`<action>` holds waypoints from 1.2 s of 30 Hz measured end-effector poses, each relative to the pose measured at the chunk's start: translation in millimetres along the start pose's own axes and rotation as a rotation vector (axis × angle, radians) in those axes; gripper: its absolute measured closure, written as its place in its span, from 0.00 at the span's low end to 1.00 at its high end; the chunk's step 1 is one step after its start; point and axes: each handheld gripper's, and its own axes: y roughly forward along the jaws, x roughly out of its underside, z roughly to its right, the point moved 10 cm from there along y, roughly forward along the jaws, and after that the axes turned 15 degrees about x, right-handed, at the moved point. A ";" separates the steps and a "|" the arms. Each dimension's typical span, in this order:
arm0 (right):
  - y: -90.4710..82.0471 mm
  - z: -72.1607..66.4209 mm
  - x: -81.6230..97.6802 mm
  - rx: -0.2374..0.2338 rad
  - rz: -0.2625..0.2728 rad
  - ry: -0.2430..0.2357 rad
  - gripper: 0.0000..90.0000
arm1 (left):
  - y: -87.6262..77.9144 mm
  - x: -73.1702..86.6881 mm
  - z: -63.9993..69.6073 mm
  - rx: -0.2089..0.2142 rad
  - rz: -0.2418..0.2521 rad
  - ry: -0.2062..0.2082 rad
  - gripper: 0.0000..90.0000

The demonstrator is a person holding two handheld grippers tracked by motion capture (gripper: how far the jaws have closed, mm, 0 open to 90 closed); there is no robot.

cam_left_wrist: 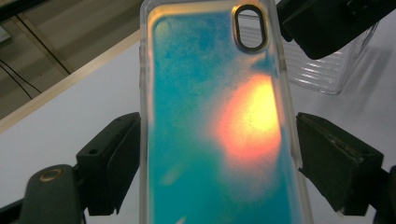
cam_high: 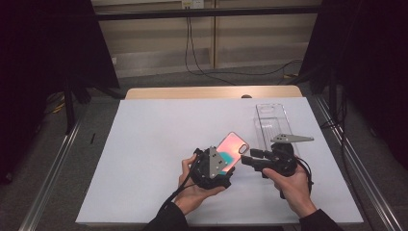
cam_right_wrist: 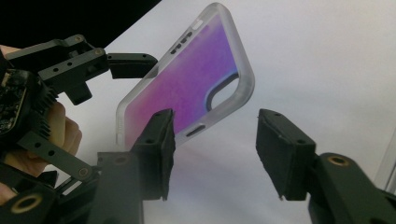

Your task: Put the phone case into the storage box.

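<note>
Now the left tool [cam_high: 219, 166] is gripping the phone case [cam_high: 230, 149] by its long sides above the desk [cam_high: 144, 159], its camera-hole end pointing toward the right tool [cam_right_wrist: 212, 154], which is waiting unclenched just beside that end.

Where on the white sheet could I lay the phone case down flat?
The sheet's whole left half, left of the left gripper, is bare. So is the far middle, left of the clear tray. It is crowded between phone case, right gripper and tray.
</note>
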 end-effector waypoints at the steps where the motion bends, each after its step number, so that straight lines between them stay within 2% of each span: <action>1: 0.3 -0.2 0.2 -0.002 -0.003 0.001 0.56 | 0.0 -0.1 -0.3 -0.003 0.001 -0.001 0.19; 9: 5.7 -0.5 -0.8 -0.005 -0.031 0.051 0.63 | 0.4 1.1 -1.2 -0.016 -0.009 0.011 0.19; 14: 8.9 -2.8 -2.4 -0.005 -0.036 0.070 0.72 | 1.1 1.7 -0.8 -0.023 -0.011 0.014 0.19; 20: 10.9 -2.7 -2.2 -0.003 -0.048 0.103 0.74 | 1.6 2.8 -1.8 -0.029 -0.015 0.019 0.19; 22: 11.8 -2.5 -2.2 -0.005 -0.058 0.139 0.74 | 2.0 3.0 -1.4 -0.032 -0.014 0.019 0.19; 25: 12.3 -1.9 -2.9 -0.009 -0.062 0.159 0.74 | 2.5 2.5 -1.1 -0.032 -0.016 0.024 0.19; 36: 15.1 -2.2 -1.0 -0.003 -0.080 0.183 0.78 | 4.7 3.4 0.3 -0.037 -0.023 0.038 0.19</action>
